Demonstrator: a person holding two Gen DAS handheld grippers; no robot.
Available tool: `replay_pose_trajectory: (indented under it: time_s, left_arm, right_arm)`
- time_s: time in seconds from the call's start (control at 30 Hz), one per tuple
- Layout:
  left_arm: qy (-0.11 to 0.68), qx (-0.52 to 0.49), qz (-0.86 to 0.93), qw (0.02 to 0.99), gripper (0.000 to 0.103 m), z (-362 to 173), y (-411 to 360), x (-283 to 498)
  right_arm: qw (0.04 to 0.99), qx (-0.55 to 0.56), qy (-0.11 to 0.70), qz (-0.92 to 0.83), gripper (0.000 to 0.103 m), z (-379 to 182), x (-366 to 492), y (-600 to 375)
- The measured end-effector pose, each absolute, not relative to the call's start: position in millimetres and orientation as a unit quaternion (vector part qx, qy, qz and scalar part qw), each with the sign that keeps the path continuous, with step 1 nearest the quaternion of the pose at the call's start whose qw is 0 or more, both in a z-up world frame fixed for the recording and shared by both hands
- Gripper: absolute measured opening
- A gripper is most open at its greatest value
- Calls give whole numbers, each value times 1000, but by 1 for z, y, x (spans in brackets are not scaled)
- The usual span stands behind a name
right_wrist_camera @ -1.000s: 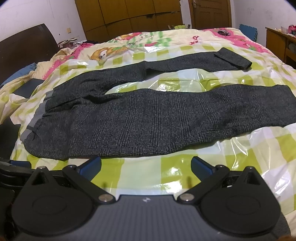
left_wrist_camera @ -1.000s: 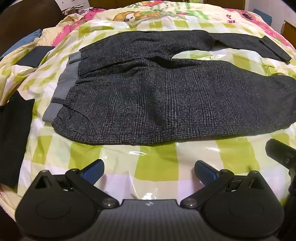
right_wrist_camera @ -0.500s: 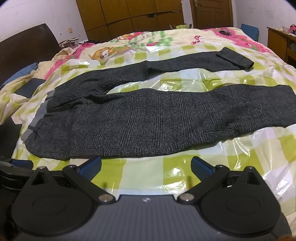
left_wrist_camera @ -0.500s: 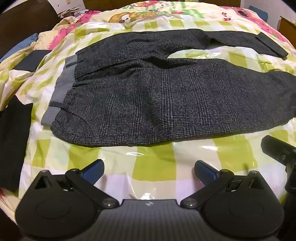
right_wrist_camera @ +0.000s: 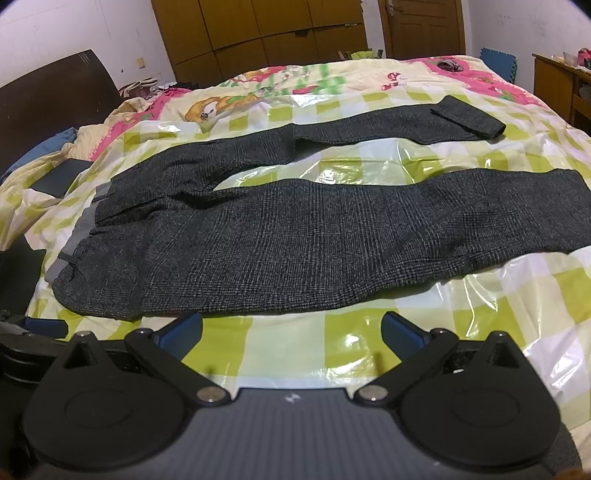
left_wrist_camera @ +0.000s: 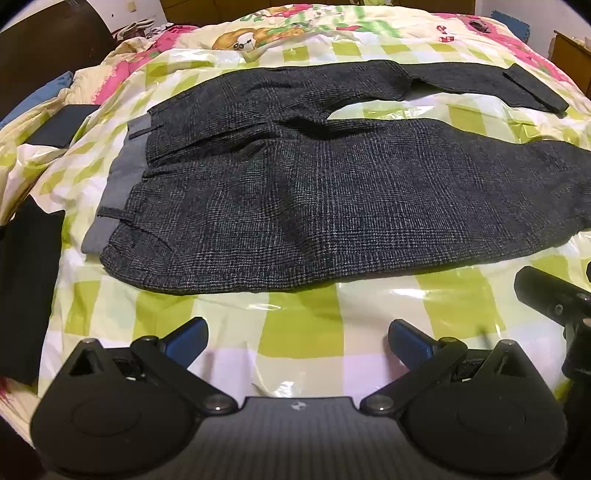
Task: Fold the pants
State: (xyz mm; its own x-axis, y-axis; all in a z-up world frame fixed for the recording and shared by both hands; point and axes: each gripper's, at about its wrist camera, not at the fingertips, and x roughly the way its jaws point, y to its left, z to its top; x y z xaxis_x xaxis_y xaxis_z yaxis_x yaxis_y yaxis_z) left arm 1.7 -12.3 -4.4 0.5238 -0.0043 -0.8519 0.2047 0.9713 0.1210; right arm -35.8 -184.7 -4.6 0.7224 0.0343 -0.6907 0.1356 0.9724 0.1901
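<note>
Dark grey checked pants lie flat on the bed, waistband with grey lining at the left, legs spread apart toward the right. They also show in the right wrist view; the far leg's cuff is turned up. My left gripper is open and empty, just short of the near leg's edge. My right gripper is open and empty, close to the near leg's lower edge. Part of the right gripper shows at the right of the left wrist view.
The bed has a green-checked cover under clear plastic. Black folded cloths lie at the left and farther back. A dark headboard, wooden wardrobes and a wooden stand border the bed.
Both grippers have moved slightly forward toward the pants; the pants sit a little lower and nearer in view. Both stay open. The pants have not moved.
</note>
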Motion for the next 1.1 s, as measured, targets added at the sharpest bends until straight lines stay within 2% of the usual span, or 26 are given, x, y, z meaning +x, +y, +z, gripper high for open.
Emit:
replay_pose_trajectory:
  time_s: [1.1]
  left_arm:
    - [472,72,-66,876,103,13,-7,-2]
  right_arm:
    - [918,104,381,-28,102,-7,-34,-181]
